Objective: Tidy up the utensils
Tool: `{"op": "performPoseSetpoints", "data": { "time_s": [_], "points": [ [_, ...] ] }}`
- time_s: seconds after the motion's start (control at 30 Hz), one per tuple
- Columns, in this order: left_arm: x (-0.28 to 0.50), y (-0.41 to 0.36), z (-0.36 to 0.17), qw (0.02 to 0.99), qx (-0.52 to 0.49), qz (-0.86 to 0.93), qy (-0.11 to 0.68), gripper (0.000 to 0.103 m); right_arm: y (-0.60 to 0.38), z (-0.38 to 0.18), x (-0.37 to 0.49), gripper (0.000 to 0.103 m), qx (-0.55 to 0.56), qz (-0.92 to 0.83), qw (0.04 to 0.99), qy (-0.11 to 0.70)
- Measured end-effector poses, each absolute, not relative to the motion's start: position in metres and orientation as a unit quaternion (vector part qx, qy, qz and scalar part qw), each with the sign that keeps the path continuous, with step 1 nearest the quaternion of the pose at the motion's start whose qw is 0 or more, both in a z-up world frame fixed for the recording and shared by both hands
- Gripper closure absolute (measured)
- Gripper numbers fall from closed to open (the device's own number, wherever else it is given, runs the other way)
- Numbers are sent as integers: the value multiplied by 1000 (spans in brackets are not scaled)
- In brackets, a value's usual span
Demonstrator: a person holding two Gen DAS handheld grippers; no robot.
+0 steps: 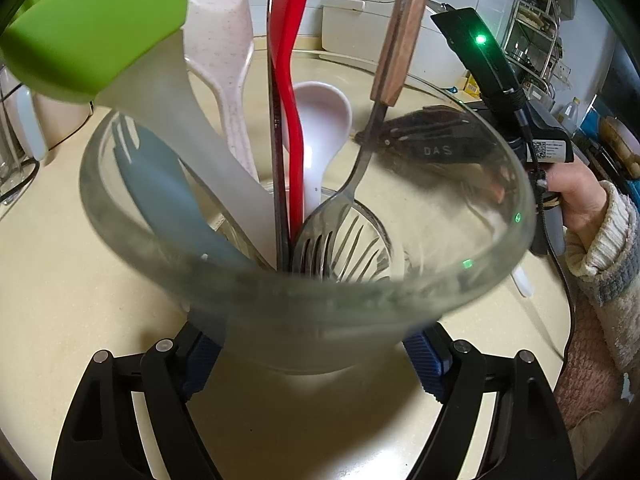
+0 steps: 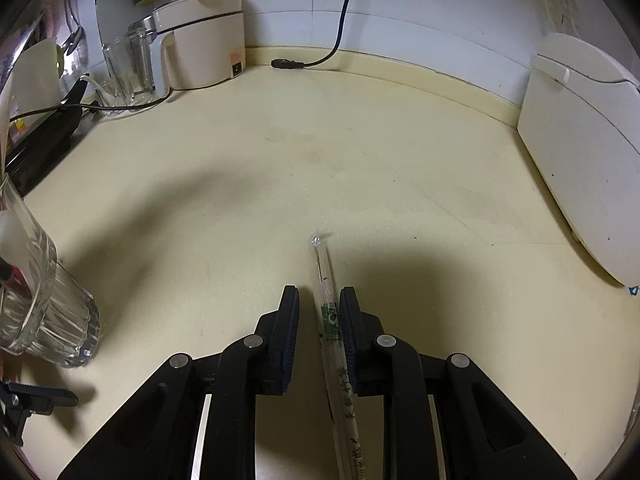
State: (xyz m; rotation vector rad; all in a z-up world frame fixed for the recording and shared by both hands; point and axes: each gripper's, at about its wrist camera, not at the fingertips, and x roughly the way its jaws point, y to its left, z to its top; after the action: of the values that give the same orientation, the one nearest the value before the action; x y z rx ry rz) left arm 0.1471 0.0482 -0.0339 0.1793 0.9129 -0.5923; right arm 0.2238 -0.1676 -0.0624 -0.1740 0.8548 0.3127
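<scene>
Black fingers of the left gripper [image 1: 312, 354] flank the base of a glass [image 1: 304, 288] on the counter [image 1: 80, 312]. Its blue pads stand at the glass walls; whether they press cannot be told, and no clear gap shows. The glass holds the utensils: a slotted steel spatula [image 1: 344, 236] with a wooden handle, a red utensil [image 1: 290, 92], a white spoon [image 1: 320, 136], a frosted spatula with a green handle [image 1: 168, 112], a blue-grey fork-like tool [image 1: 160, 196] and a speckled pale handle [image 1: 224, 64]. All lean against the rim.

Seen from the right wrist, the right gripper [image 2: 320, 332] straddles wrapped chopsticks [image 2: 330, 320] lying on the counter. The wrapper touches the right pad; a gap shows at the left, so the fingers are released. The wrapper bears a green label and green characters, too small to read. A hand [image 1: 576, 196] holds the right gripper's grip beyond the glass. Seen through the glass, the letters "DAS" show on that gripper.
</scene>
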Motion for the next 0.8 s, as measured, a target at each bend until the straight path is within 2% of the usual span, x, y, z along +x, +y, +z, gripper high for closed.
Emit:
{"op": "performPoseSetpoints", "data": {
  "time_s": [0.13, 0.23, 0.47, 0.8],
  "points": [
    [147, 47, -34, 852, 85, -281, 434, 19, -169, -62, 223, 84, -82, 150, 894, 415],
    [147, 47, -34, 852, 85, -281, 434, 19, -169, -62, 221, 91, -86, 146, 894, 415],
    [147, 46, -34, 852, 85, -281, 434, 19, -179, -60, 217, 92, -67, 123, 900, 412],
    [148, 46, -34, 852, 85, -281, 434, 19, -242, -7, 181, 92, 74, 154, 930, 325]
  ]
}}
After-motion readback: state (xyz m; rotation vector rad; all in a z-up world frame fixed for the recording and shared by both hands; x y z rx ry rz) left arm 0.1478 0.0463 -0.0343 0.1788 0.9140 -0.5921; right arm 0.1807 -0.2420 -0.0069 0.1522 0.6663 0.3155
